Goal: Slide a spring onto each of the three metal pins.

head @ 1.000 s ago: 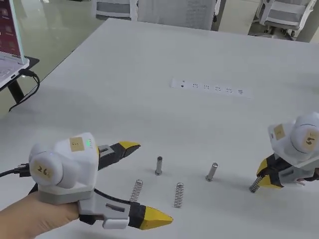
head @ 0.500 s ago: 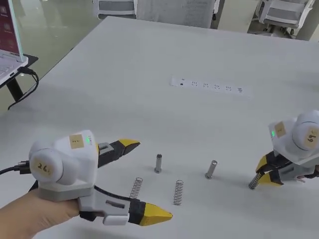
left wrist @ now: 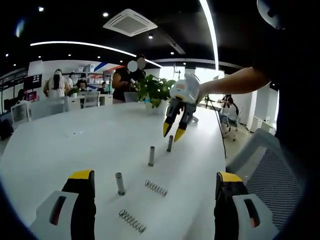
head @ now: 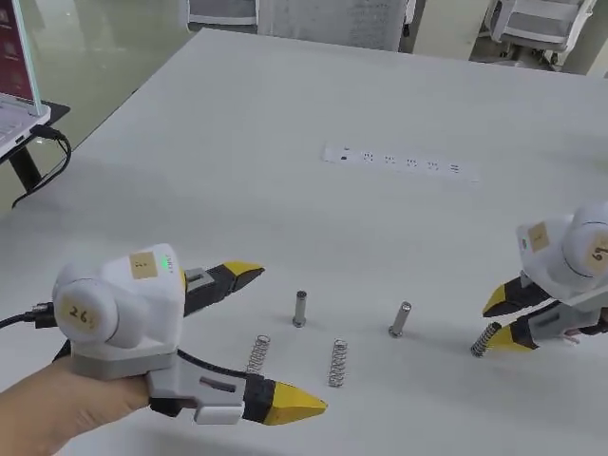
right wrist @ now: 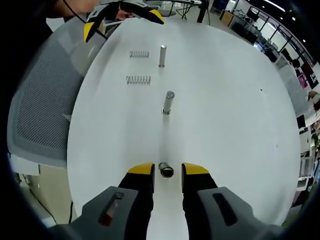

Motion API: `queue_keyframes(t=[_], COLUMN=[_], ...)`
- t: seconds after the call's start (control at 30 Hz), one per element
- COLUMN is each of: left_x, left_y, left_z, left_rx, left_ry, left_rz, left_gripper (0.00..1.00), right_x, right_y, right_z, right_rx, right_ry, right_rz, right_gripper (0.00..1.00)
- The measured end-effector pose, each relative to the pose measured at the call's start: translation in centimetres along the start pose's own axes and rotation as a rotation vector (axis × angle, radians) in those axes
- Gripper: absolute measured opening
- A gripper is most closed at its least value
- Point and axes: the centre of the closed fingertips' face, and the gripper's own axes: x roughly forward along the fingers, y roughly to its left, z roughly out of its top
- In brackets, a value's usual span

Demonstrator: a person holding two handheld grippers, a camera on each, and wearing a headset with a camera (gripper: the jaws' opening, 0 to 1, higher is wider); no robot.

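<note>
Head view gives you the white desk [head: 285,104] stretching away from you, with a laptop [head: 11,90] on a stand off its left edge. Your left gripper [head: 278,342] is the biggest thing over the desk. It is low at the near left, carried in your hand [head: 52,418], with its yellow-tipped fingers [head: 293,407] spread wide apart and holding nothing. Your right gripper [head: 496,326] is at the right edge of the picture. Its fingers are also apart, and the tips point down and left toward the desk. A white power strip [head: 397,162] lies flat farther up the desk, well apart from both grippers.

Between the two grippers stand two bare metal pins. The left pin [head: 300,309] is upright, and the middle pin [head: 401,320] leans a little to the right. Nearer to you, two springs lie loose on the desk. The first loose spring [head: 258,353] is in the open span between the left gripper's fingers. The second loose spring [head: 337,363] is just to its right. Neither touches the other or either pin.

A fitted spring [head: 485,338] stands on end, tilted, right at the right gripper's fingertips. Its coils hide whatever shaft is inside. Right gripper view shows that fitted spring [right wrist: 166,170] end-on between the two fingers [right wrist: 141,171], with a slim gap on each side, so it is not clamped. Left gripper view shows both bare pins and both loose springs ahead of its spread fingers [left wrist: 82,176].
</note>
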Motion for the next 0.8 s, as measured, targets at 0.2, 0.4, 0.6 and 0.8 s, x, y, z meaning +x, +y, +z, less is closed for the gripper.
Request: queue_keyframes(t=[0.2,0.4,0.6,0.8], left_x=[-0.1,0.1,0.1,0.2], left_y=[0.1,0.0,0.0,0.0], left_z=[0.1,0.2,0.3,0.3], left_rx=[-0.004,-0.004,-0.004,-0.003], left_ry=[-0.001,-0.002,-0.001,-0.001], left_rz=[0.002,0.0,0.0,0.0], left_gripper=[0.98,0.98,0.98,0.98], right_x=[-0.8,-1.8,-2.8,-3.4], right_y=[-0.3,-0.3,-0.4,-0.2], right_z=[0.7,1.9,2.7,3.4], right_rx=[0.057,0.126,0.156,0.192], right_ry=[-0.074,-0.181,-0.265,-0.32], right_rz=[-0.041,-0.081,-0.128,-0.15], right_gripper=[0.27,0.32,0.39,0.42])
